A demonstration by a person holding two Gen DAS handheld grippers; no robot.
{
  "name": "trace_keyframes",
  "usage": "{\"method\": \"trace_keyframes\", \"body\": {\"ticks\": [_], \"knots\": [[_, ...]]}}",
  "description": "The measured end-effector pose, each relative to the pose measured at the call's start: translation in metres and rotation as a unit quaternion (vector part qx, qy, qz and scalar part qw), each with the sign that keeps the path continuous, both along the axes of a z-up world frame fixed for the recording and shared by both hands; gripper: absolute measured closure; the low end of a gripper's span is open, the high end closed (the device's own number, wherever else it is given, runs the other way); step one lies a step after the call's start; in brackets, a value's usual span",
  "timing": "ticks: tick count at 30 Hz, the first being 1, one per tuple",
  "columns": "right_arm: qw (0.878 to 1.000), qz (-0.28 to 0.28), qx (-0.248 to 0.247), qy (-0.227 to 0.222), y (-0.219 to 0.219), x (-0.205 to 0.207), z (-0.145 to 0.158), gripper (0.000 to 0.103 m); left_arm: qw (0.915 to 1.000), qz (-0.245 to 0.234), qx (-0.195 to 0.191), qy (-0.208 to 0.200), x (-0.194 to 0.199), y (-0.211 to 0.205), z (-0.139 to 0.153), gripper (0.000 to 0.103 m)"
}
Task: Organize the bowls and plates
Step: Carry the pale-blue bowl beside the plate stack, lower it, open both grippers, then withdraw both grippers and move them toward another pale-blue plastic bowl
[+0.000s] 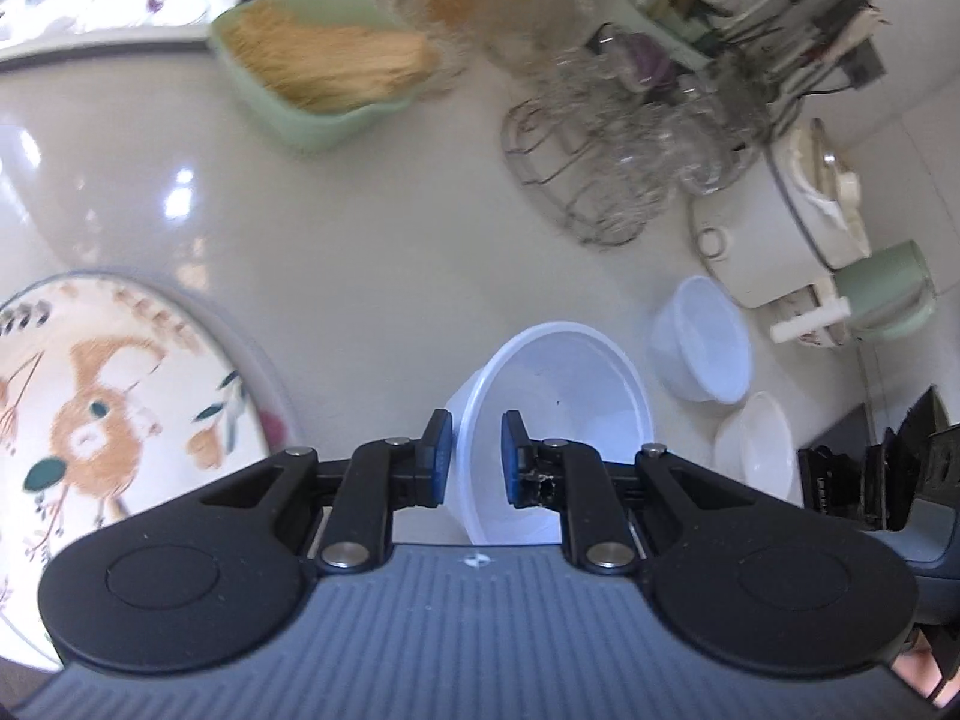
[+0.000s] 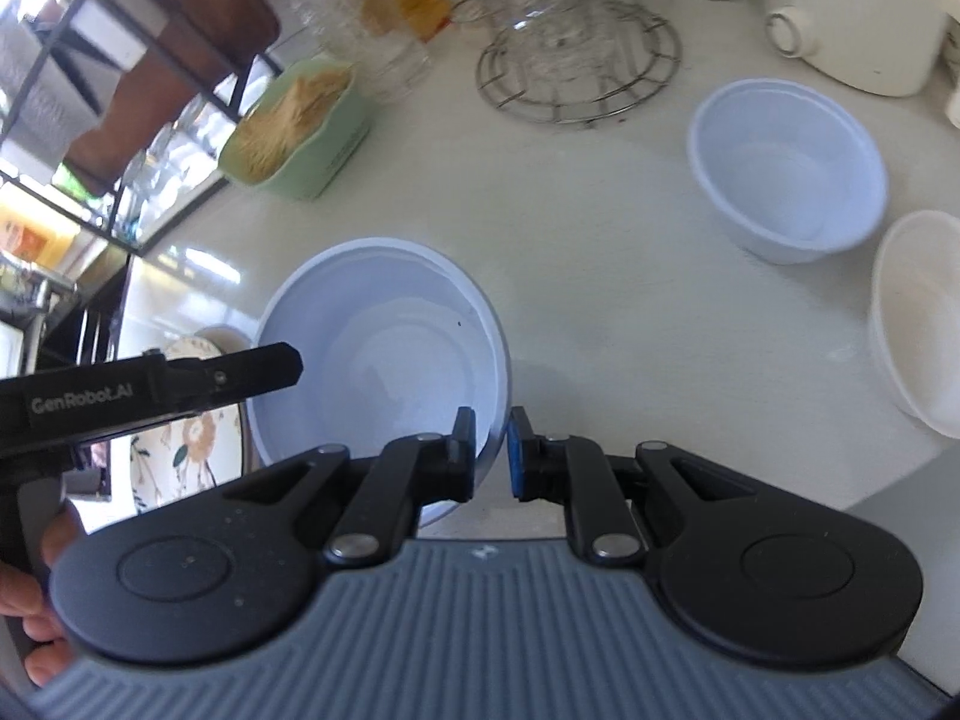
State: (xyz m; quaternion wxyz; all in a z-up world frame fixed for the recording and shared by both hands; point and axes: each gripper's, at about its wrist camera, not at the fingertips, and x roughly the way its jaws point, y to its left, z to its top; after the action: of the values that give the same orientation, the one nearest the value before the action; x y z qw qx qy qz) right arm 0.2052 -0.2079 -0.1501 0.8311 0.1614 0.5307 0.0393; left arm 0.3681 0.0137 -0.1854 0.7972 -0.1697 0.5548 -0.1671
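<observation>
From your left wrist camera, your left gripper (image 1: pixel 474 456) is nearly closed, its blue pads pinching the near rim of a white plastic bowl (image 1: pixel 558 384). One pad sits outside the wall, the other inside it. The bowl hangs tilted, its mouth facing away from you, above the pale countertop (image 1: pixel 360 228). To the left lies a large flowered plate (image 1: pixel 108 420), flat on the counter. To the right, a second white bowl (image 1: pixel 705 342) stands beside a cream-coloured bowl (image 1: pixel 756 444). Behind them are a white pot (image 1: pixel 780 228) and a green mug (image 1: pixel 888 291). Further back you see a wire rack (image 1: pixel 576 180) with glasses and a green dish (image 1: pixel 312 72) holding something straw-coloured; both are blurred. At the right edge, your right gripper (image 1: pixel 870 480) shows as dark parts.

From your right wrist camera, your right gripper (image 2: pixel 491 456) is also nearly closed, gripping the same bowl's (image 2: pixel 384 348) rim on its right side, one pad inside and one outside. The left gripper (image 2: pixel 180 384) reaches in from the left to the opposite rim. Below it the flowered plate (image 2: pixel 180 444) shows in part. The second white bowl (image 2: pixel 786 168) stands upright at the upper right, with the cream-coloured bowl (image 2: pixel 918 312) just beside it. The wire rack (image 2: pixel 576 72) and green dish (image 2: pixel 294 126) sit beyond.
</observation>
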Motion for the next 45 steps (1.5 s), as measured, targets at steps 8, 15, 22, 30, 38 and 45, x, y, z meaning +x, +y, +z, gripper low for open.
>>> {"method": "trace_keyframes", "body": {"ticks": [8, 15, 22, 30, 38, 45], "knots": [[0.999, 0.012, -0.041, 0.003, 0.023, 0.008, -0.008, 0.087, 0.9997, -0.015, 0.020, 0.005, 0.002, 0.008, -0.015, 0.083], [0.998, 0.007, -0.054, 0.017, 0.032, 0.009, -0.018, 0.087, 0.9992, -0.024, 0.027, 0.015, 0.007, 0.008, -0.031, 0.083], [0.998, -0.004, -0.054, 0.017, 0.032, 0.009, -0.019, 0.087, 0.9993, -0.025, 0.016, 0.023, 0.009, 0.012, -0.033, 0.083], [0.999, -0.010, -0.049, 0.017, 0.034, 0.010, -0.018, 0.087, 0.9994, -0.005, 0.006, 0.032, 0.010, 0.022, -0.033, 0.062], [0.998, 0.006, -0.055, -0.017, 0.036, 0.003, 0.001, 0.059, 0.9991, 0.022, 0.010, 0.034, 0.006, 0.031, -0.027, 0.041], [0.996, 0.005, -0.070, -0.062, 0.034, -0.009, 0.028, 0.058, 0.9990, 0.025, 0.038, 0.002, -0.006, 0.033, -0.001, 0.040]]}}
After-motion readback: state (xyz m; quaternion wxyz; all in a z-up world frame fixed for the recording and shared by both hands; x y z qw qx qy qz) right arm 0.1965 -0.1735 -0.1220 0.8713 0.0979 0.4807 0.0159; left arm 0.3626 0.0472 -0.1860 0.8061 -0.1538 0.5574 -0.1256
